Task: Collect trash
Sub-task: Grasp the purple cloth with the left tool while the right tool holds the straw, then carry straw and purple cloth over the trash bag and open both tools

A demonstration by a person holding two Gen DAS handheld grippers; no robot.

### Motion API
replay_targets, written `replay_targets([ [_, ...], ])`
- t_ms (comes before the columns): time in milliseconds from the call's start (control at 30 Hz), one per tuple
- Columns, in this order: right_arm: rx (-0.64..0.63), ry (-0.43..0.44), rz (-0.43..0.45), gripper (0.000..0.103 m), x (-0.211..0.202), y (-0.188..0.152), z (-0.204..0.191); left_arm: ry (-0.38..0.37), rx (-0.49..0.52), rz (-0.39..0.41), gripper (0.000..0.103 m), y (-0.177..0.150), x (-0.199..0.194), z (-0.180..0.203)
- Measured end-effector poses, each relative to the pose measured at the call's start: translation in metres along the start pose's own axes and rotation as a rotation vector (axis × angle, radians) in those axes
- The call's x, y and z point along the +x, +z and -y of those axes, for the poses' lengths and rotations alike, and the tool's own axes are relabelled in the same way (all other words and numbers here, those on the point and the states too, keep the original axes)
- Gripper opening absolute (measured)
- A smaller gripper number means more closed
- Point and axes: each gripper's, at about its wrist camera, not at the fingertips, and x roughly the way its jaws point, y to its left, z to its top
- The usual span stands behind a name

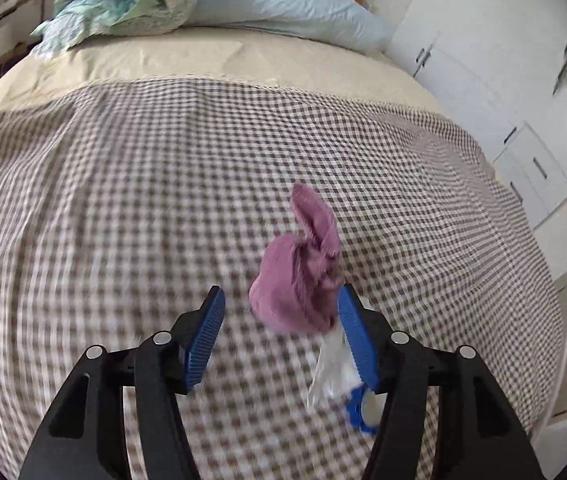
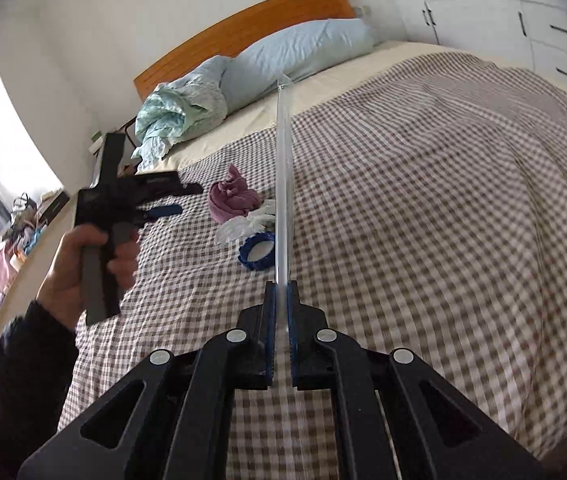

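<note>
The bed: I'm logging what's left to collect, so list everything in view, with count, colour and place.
Cloth: one, purple, bunched mid-bed.
Plastic wrap: one, clear-white, crumpled beside the cloth.
Ring: one, blue, next to the wrap.
Tube: one, clear, clamped in the right tool.
Blanket: one, brown-white check, over the bed.
Pillow: one, pale blue, at the headboard.
Bedding: one heap, mint green, beside the pillow.
Headboard: one, orange wood.
Cupboards: white, beside the bed.
Left tool: open, nothing between its pads.
Right tool: shut.
Hand: one, holding the left tool.
</note>
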Motion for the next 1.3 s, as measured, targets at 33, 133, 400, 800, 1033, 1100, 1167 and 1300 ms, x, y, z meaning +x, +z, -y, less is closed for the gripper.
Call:
replay_targets([
  [33, 0.001, 0.001, -0.015, 0.006, 0.002, 0.0, 0.002, 0.015, 0.025, -0.026, 0.058, 0.015, 0.011, 0.009],
  [133, -0.029, -0.029, -0.016, 0.006, 0.001, 0.003, 0.005, 0.05, 0.02, -0.128, 0.066, 0.047, 0.048, 0.026],
  [400, 0.057, 0.007, -0.053, 0.006, 0.006, 0.006, 0.023, 0.119, -0.002, -0.168, 0.001, 0.06, 0.037, 0.051],
  [800, 0.032, 0.019, -0.038, 0.006, 0.0, 0.007, 0.018, 0.052, 0.202, 0.05, 0.001, 0.028, -0.13, 0.135],
  [1033, 0.009, 0.03, 0.011, 0.006, -0.032, 0.0, 0.017, 0.021, 0.306, 0.13, 0.001, -0.033, -0.211, 0.176],
  [1100, -0.012, 0.035, 0.033, 0.006, -0.049, 0.0, 0.012, -0.008, 0.308, 0.15, 0.001, -0.056, -0.237, 0.181],
  [1167, -0.023, 0.042, 0.068, 0.006, -0.072, 0.002, 0.01, -0.024, 0.293, 0.165, 0.001, -0.078, -0.262, 0.182],
  [1300, -0.027, 0.069, 0.105, 0.006, -0.119, 0.009, 0.013, -0.032, 0.299, 0.191, 0.001, -0.118, -0.315, 0.195],
])
